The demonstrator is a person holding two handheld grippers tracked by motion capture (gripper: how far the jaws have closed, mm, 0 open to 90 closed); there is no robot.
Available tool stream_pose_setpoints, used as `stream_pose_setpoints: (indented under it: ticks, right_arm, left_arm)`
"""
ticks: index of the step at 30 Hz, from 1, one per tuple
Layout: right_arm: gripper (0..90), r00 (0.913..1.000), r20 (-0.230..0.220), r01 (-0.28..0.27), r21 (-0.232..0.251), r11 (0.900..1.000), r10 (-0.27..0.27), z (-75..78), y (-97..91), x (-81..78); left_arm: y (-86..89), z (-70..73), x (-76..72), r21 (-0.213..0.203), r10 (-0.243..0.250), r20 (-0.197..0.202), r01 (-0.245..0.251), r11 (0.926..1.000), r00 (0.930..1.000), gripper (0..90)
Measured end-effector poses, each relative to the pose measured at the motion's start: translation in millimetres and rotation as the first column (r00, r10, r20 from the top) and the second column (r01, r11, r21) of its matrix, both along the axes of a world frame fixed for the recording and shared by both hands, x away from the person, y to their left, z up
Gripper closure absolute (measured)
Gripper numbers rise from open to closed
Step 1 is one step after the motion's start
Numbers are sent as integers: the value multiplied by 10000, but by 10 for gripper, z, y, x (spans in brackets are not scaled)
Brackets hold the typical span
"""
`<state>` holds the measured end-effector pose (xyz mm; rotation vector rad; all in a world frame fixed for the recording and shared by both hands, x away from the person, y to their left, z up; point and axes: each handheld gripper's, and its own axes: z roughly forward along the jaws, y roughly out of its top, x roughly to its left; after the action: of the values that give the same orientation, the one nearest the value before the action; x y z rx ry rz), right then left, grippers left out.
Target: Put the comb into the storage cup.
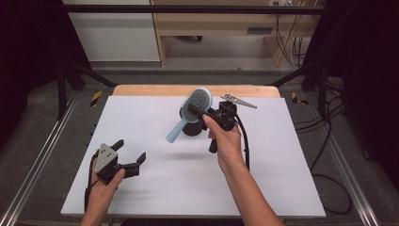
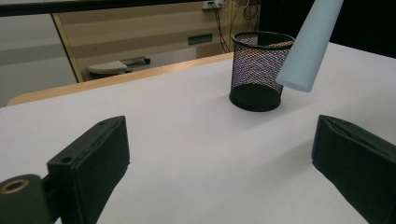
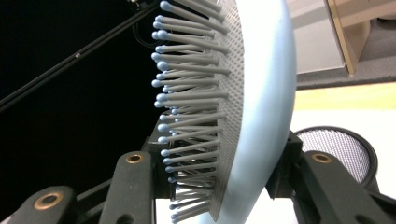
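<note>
High view | right gripper point(image 1: 203, 111) pinched brush point(image 1: 195, 106) head above cup point(image 1: 192, 128) | left gripper point(image 1: 129, 151) spread, empty, on table point(image 1: 155, 188)

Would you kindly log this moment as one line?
right gripper: holds brush by its head, above cup | left gripper: open, idle on table

table point(image 1: 141, 117): white sheet | on it: mesh cup point(image 2: 257, 70) | possibly pliers point(image 1: 238, 100)

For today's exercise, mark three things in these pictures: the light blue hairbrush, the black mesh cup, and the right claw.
Hairbrush point(image 1: 201, 100), high view, on the bristle pad of its round head.
Mesh cup point(image 2: 256, 70), left gripper view, on its mesh wall.
Right claw point(image 3: 224, 172), right gripper view, midway between its fingertips, which clamp the brush head.
</note>
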<state>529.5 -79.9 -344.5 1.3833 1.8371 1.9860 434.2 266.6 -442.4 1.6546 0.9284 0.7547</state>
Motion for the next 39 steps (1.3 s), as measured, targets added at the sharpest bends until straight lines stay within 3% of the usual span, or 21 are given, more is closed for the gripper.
stream_pose_setpoints:
  ticks: [17,25,39]
  right_arm:
    - [547,9969,248,745,70,9972,-747,323,-52,309]
    - [546,9939,252,1076,64,9942,-1077,384,-119,455]
    - [543,9914,320,1266,196,9918,-1272,408,-231,536]
  left_arm:
    - [6,-22,31,-171,76,-112,-78,9998,9999,44]
    - [14,-20,29,-207,29,-88,-31,9998,10000,44]
    - [1,-28,37,-176,-70,-134,68,9998,9999,42]
